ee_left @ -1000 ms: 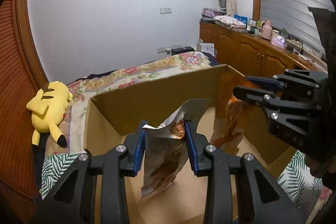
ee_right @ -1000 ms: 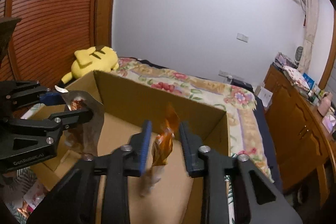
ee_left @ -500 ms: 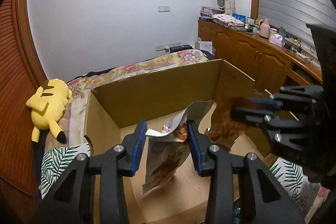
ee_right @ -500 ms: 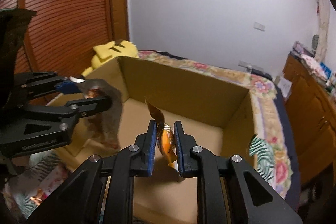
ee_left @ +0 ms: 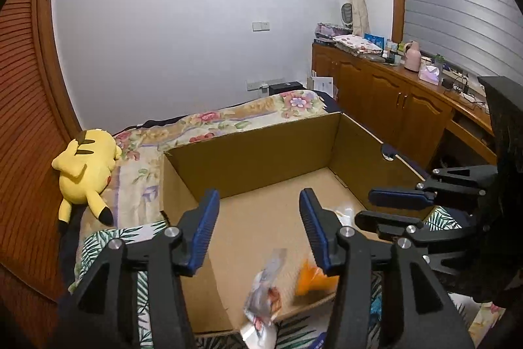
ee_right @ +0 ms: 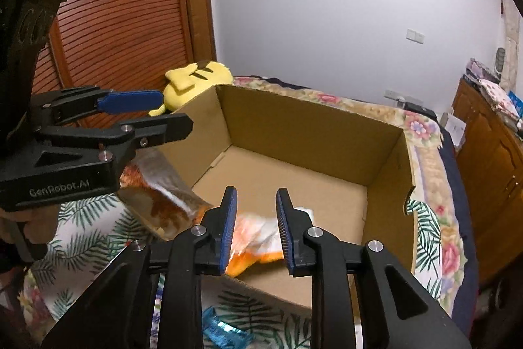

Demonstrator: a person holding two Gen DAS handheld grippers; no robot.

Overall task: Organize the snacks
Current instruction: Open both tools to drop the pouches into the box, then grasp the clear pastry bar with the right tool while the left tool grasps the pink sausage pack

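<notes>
Hanging over the near edge of the cardboard box (ee_right: 313,133), the right gripper (ee_right: 253,231) looks released, jaws apart with an orange snack bag (ee_right: 258,237) lying blurred, probably loose, on the box floor beneath. The left gripper (ee_left: 258,231) jaws are opening, nothing between them; a silver snack pouch (ee_left: 264,296) sits below. Farther back, a yellow plush (ee_left: 85,172) lies on the bed.

Box (ee_right: 313,133) on bed (ee_right: 434,172), plush toy (ee_left: 85,172) left, snack packets (ee_right: 261,231) in box front
</notes>
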